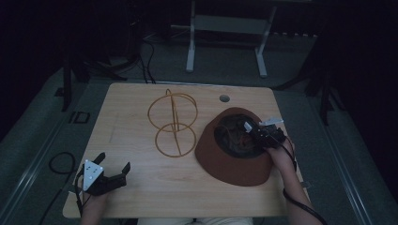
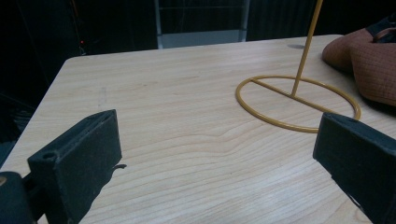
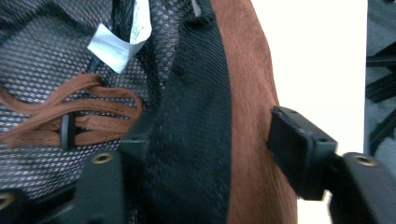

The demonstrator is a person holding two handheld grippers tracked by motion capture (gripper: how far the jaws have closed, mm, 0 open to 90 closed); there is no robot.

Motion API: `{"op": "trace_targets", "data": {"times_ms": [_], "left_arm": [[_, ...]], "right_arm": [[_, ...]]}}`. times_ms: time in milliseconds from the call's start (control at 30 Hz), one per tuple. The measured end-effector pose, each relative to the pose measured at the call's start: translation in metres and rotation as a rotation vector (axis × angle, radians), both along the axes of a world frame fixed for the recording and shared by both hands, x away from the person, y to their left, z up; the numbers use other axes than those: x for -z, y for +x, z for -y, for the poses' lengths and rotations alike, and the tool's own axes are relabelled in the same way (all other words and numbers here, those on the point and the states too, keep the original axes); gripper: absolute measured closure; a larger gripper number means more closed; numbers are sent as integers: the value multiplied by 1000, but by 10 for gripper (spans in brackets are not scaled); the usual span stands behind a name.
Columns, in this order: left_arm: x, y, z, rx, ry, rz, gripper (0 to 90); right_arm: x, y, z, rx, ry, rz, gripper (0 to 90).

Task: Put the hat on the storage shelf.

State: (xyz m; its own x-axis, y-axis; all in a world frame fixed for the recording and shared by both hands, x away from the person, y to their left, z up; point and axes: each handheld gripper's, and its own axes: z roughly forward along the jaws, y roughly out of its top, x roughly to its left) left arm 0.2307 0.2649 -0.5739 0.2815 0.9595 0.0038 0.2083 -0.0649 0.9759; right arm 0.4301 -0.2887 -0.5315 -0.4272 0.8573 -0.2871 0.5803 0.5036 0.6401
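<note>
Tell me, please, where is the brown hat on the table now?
In the high view the brown hat lies upside down on the right half of the table, just right of the yellow wire stand, with the right gripper at its opening.

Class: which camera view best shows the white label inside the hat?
The right gripper view: the white label hangs large against the hat's mesh lining. From the high view it is too small to pick out, and the left gripper view catches just the hat's edge.
</note>
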Motion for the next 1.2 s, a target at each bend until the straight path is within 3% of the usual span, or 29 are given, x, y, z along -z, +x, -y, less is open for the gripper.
{"op": "trace_targets", "data": {"times_ms": [267, 367, 533, 567, 633, 833, 967, 1033, 1200], "left_arm": [[1, 0, 0, 0, 1, -7, 16], [0, 0, -1, -3, -2, -8, 16], [1, 0, -1, -8, -4, -12, 15], [1, 0, -1, -8, -4, -12, 16], [1, 1, -1, -9, 1, -18, 16], [0, 1, 0, -13, 0, -24, 16], [-2, 1, 2, -8, -8, -39, 16], [-6, 2, 3, -6, -22, -65, 16], [-22, 1, 8, 34, -60, -78, 34]], "right_arm": [[4, 5, -9, -26, -132, 1, 642], [3, 6, -8, -29, -154, 20, 736], [-5, 1, 2, -17, -102, 70, 831], [-5, 1, 2, -17, -102, 70, 831], [-16, -3, 12, 4, -32, 87, 843], [-37, -15, 26, 33, 36, 144, 845], [-54, -25, 30, 38, 53, 179, 846], [-62, -31, 31, 36, 61, 197, 846], [-81, -43, 32, 35, 86, 217, 846]]}}
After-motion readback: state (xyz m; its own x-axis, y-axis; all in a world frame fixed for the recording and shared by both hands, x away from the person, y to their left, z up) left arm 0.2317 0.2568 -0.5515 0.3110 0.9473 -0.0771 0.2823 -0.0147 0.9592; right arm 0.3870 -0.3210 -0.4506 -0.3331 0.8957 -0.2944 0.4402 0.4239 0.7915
